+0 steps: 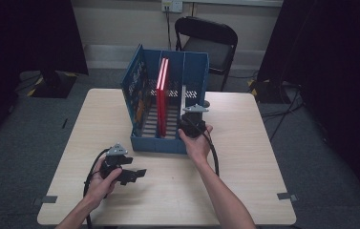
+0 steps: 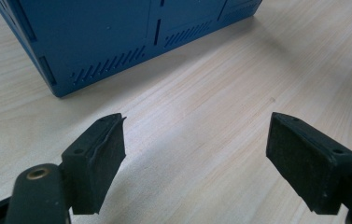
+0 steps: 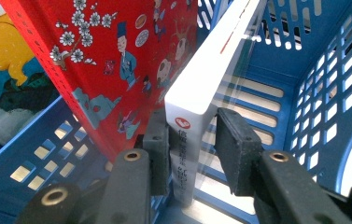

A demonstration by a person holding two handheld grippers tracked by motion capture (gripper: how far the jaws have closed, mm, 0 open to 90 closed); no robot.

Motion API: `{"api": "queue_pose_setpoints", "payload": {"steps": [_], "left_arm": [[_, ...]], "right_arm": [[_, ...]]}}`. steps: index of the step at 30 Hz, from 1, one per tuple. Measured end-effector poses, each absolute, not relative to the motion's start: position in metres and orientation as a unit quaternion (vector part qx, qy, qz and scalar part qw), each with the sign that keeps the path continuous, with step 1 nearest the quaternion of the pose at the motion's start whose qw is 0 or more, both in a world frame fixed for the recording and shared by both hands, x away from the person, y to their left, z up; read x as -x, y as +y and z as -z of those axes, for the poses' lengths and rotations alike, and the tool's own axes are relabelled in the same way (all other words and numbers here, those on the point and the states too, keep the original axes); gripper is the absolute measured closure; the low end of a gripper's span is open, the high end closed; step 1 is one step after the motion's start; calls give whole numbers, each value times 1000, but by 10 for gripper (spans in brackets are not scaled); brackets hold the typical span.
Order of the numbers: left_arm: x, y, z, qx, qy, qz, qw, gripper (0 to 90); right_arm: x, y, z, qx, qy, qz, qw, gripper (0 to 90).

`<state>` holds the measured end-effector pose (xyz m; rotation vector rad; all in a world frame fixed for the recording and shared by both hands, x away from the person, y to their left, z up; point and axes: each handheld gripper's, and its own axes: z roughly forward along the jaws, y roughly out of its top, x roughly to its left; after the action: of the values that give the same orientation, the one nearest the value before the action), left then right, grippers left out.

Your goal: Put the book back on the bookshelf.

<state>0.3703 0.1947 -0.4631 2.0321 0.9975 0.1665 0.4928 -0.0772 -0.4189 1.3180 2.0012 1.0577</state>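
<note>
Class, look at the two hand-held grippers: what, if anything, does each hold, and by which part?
Neither holds anything. The right hand-held gripper straddles the thin white book's spine end, one pad apart from it. The left hand-held gripper is open.

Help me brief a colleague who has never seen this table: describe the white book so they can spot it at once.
Find the blue slotted file rack standing on the wooden table. Look in its right-hand compartment, where the right claw reaches in. The white book stands there on edge between the jaws, a plain white cover with a small red mark on its spine, unlike the red illustrated book beside it.
</note>
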Motion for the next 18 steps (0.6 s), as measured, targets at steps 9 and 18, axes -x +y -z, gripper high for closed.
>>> {"api": "queue_pose_setpoints", "payload": {"steps": [9, 18], "left_arm": [[-370, 195, 463, -811, 399, -67, 422, 194], [-371, 195, 464, -810, 401, -66, 423, 195]], "right_arm": [[-499, -84, 418, -485, 740, -388, 256, 681], [-500, -84, 419, -485, 739, -396, 248, 670]]}}
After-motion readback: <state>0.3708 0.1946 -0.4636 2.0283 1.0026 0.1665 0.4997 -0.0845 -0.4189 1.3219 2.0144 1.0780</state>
